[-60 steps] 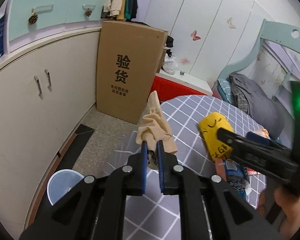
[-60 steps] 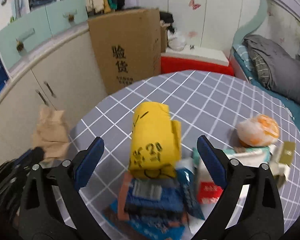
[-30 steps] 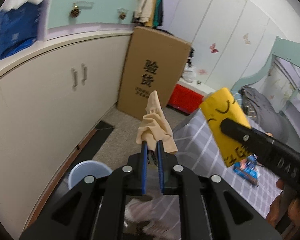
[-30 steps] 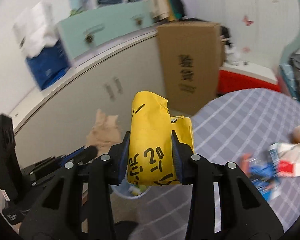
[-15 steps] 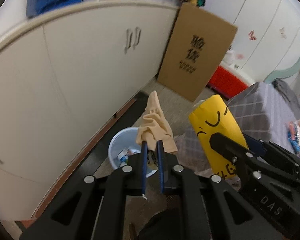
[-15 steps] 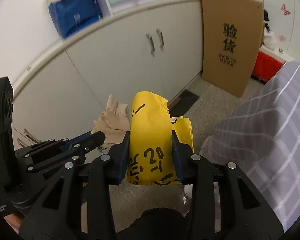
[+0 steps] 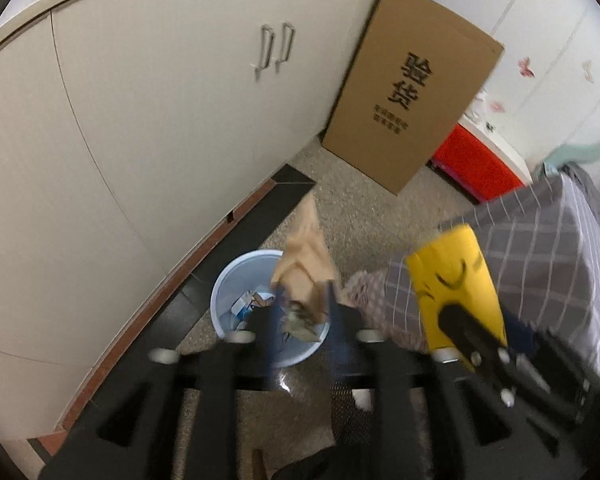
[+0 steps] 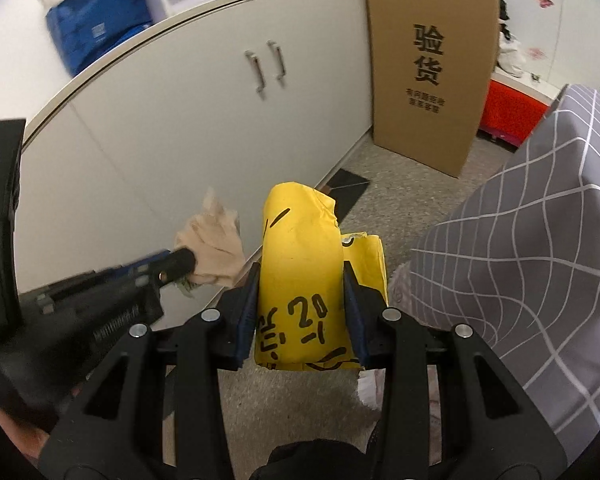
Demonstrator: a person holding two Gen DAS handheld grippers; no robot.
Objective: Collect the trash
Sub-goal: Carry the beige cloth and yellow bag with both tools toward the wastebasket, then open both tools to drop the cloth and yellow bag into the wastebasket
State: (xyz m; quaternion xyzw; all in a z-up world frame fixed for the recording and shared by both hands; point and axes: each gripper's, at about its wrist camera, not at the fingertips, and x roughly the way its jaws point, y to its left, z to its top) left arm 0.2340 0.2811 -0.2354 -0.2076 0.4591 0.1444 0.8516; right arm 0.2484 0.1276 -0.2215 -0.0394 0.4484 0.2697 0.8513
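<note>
Left wrist view: the left claw [image 7: 302, 310] is opening above the round pale-blue plastic bin [image 7: 228, 280] on the floor, its jaws spreading with the crumpled tan tissue [image 7: 304, 256] loose between them, right over the bin's mouth. Beside it, the yellow paper package with black scribbles [image 7: 456, 280] juts in. Right wrist view: the right claw [image 8: 300, 300] pinches that yellow package firmly, near the grey checked tabletop cloth [image 8: 540, 260], the brown cardboard box [image 8: 428, 60] standing behind.

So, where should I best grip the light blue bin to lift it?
Grip the rim of the light blue bin from above, one finger inside, one outside. It stands upright and open, and the round wall looks too wide to span.
</note>
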